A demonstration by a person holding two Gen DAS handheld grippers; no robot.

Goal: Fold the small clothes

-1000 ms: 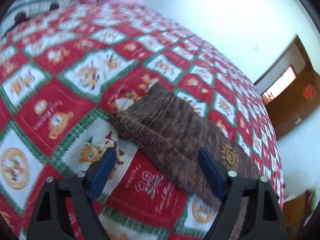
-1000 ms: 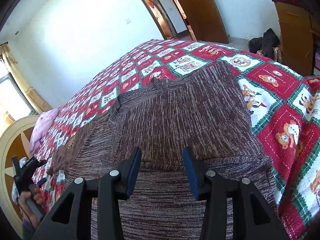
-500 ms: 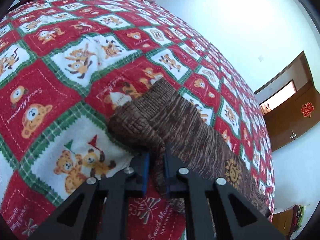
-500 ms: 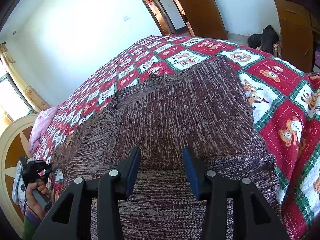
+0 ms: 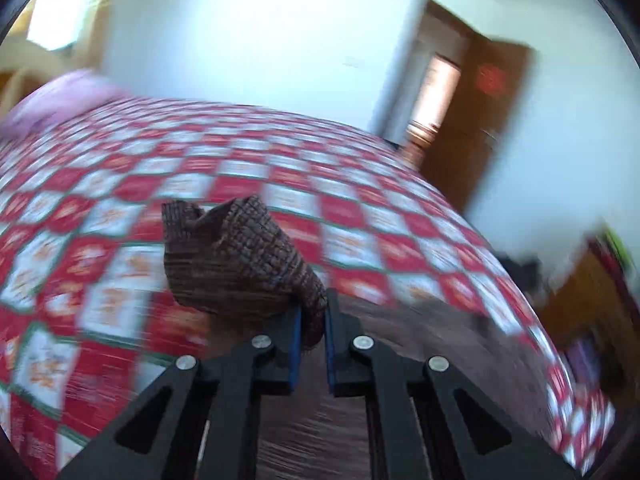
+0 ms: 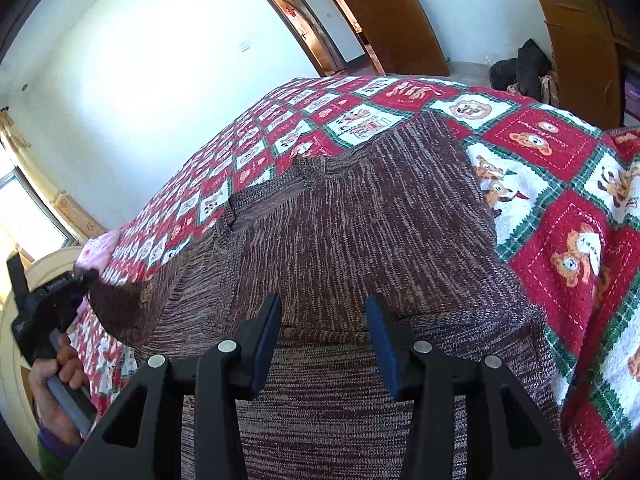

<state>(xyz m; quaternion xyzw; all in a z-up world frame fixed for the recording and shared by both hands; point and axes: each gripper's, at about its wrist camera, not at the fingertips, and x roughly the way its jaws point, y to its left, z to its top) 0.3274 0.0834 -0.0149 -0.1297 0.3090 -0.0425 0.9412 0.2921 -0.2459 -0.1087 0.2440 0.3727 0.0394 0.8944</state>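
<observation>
A brown knit sweater lies spread on the red and white quilt. My left gripper is shut on the sweater's sleeve cuff, which it holds lifted above the quilt; that view is blurred. In the right wrist view the left gripper shows at the far left holding the raised sleeve. My right gripper is open and empty, low over a fold in the sweater's body.
A pink pillow lies at the head of the bed. A brown door stands open beyond the bed. A wooden cabinet and dark bags are at the right.
My left gripper closed on the sleeve cuff, then lifted it off the quilt and swung toward the sweater's body. The right gripper stayed open and nearly still.
</observation>
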